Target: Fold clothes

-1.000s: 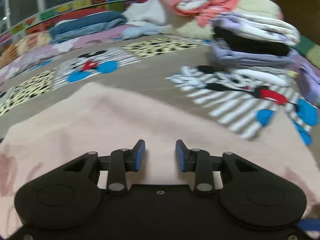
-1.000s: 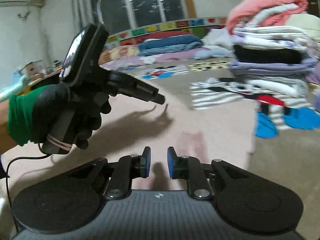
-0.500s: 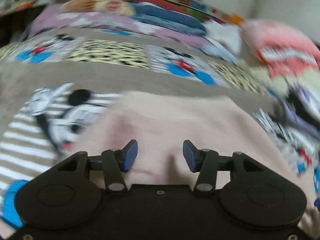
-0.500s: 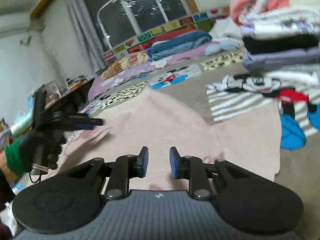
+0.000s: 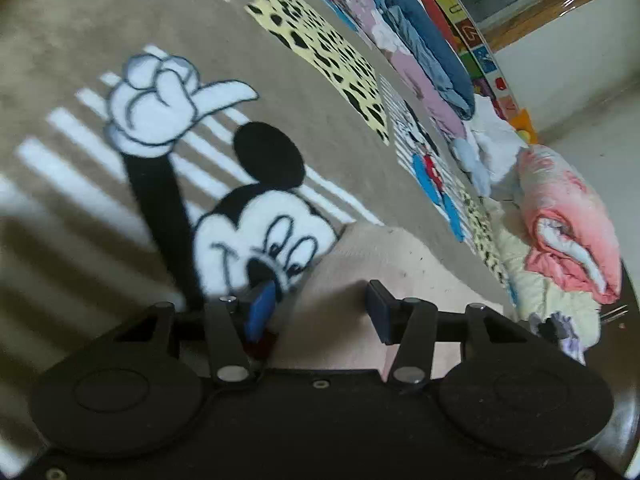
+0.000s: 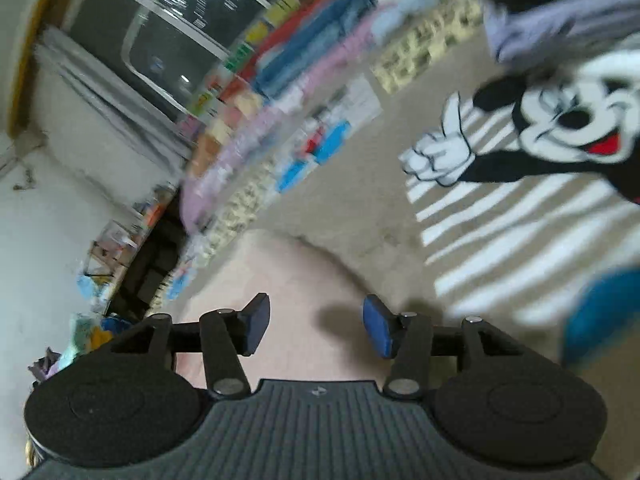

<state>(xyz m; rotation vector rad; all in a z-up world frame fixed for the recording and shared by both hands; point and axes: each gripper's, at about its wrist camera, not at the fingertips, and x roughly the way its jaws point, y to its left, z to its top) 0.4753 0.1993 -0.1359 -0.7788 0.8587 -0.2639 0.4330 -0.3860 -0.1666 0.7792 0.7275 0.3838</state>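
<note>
On the plush cartoon-mouse blanket, soft pale-pink garment beneath left tongs, released, and right tongs, widening, empty

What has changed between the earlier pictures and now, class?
Both views have swung and rolled. The left hand-held gripper and right hand-held gripper show wider gaps, the right's jaws opening, nothing gripped. The pink garment stays flat on the cartoon blanket.

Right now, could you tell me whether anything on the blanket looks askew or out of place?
Nothing is spilled or damaged. The pale pink garment lies flat on the cartoon-mouse blanket; the salmon bundle beyond sits loosely rolled. The right view is motion-blurred.
</note>
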